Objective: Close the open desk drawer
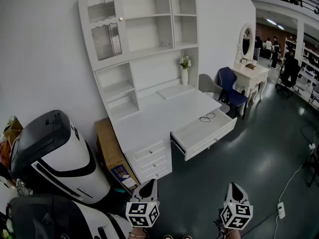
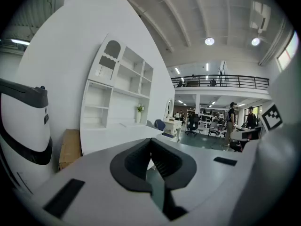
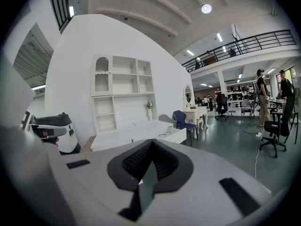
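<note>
1. Left gripper point(image 1: 148, 184) and right gripper point(image 1: 235, 187): both have their jaws pressed together with nothing between them, down low and well apart from the furniture.
2. The drawer point(image 1: 203, 132) is sticking out of the white desk point(image 1: 154, 118), wide open.
3. A dark looped cable point(image 1: 207, 117) sits on the desktop just behind it.

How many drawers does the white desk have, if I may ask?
4: one wide drawer pulled open under the desktop; three small closed drawers stacked beside it: top, middle, bottom. None seems hidden.
</note>
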`<action>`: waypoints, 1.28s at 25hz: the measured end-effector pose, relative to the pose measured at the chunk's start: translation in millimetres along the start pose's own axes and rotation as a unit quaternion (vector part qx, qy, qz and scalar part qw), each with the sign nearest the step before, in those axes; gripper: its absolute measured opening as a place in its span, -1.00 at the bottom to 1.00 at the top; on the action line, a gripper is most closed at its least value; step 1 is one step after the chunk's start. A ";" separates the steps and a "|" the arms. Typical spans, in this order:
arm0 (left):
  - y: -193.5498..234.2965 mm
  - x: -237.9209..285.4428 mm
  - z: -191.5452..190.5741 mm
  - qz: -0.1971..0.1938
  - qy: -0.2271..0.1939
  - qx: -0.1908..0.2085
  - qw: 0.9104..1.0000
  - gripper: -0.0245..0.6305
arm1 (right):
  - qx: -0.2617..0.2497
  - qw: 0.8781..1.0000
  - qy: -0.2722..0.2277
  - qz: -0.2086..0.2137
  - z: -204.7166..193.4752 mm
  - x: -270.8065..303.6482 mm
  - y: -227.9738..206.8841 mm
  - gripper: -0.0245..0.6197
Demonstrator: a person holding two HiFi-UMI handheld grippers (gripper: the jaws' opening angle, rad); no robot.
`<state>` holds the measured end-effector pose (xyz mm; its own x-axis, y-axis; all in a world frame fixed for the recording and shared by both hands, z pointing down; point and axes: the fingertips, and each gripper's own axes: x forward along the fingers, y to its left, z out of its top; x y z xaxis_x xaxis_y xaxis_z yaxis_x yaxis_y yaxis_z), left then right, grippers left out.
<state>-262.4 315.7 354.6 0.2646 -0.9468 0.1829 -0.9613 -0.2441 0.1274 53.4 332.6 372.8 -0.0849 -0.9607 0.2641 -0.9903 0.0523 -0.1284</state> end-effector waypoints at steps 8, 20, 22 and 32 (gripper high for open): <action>2.6 1.3 0.5 -0.004 0.000 0.000 1.000 -0.87 | 0.003 1.000 0.001 -0.002 -0.5 -0.5 6.5 -0.91; 7.3 5.9 -4.0 -0.023 0.004 -0.006 1.000 -0.87 | 0.027 1.000 -0.011 -0.009 -2.8 -8.8 16.2 -0.90; 7.3 9.0 -6.7 -0.028 0.007 -0.007 1.000 -0.87 | 0.031 0.999 -0.008 -0.014 -6.9 -9.7 15.5 -0.90; 6.1 45.1 -16.1 -0.026 0.026 -0.005 0.999 -0.87 | 0.044 0.999 0.005 -0.027 -14.7 17.8 -10.4 -0.90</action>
<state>-255.1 274.9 379.3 0.3177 -0.9207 0.2268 -0.9455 -0.2898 0.1482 60.5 318.9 392.9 -0.0325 -0.9586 0.2828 -0.9800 -0.0250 -0.1974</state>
